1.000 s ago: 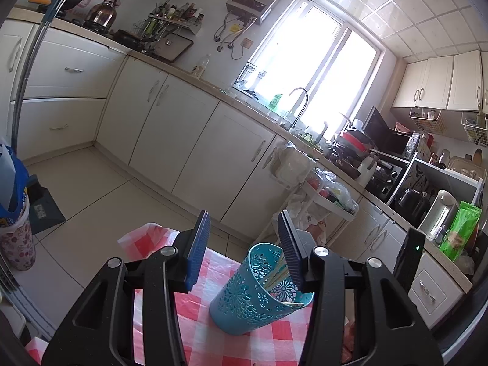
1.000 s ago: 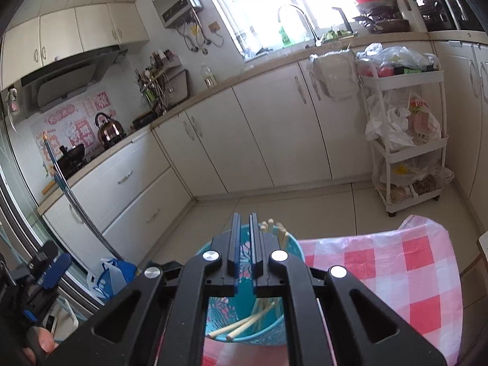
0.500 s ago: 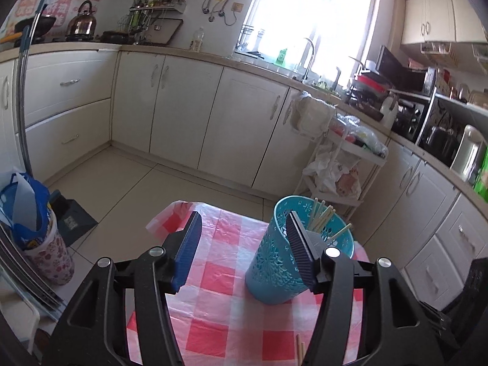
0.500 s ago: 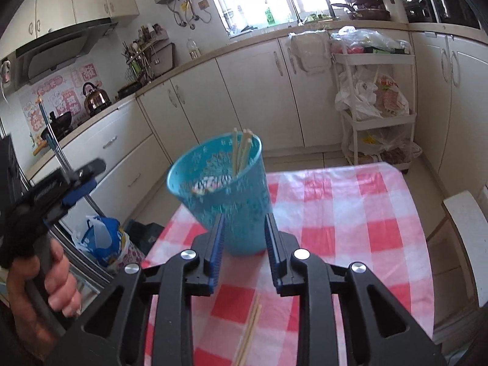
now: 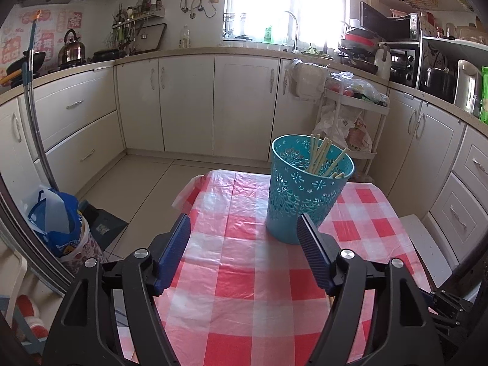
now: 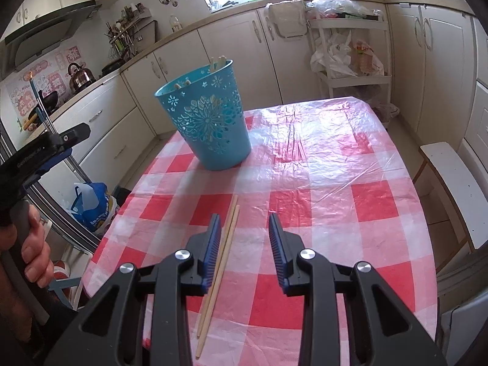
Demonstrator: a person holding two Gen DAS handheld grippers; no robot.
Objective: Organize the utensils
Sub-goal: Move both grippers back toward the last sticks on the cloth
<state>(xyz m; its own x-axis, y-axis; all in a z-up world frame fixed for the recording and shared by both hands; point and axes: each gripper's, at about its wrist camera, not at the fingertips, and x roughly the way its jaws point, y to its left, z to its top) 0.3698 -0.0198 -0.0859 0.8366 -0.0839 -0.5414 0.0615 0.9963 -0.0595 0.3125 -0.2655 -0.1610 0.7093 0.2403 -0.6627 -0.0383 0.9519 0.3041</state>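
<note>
Worktop: red-and-white checked plastic cover.

Holder: teal, perforated, upright at the far side of the worktop; several chopsticks stand inside it.

Loose pair of chopsticks: flat on the cover, side by side, near edge, just by the inner face of the right tongs' left pad.

Left tongs: spreading, nothing between the pads; holder just beyond the right pad.

Right tongs: spreading, gripping nothing, low over the cover.

Hand: grips the left handle.
</note>
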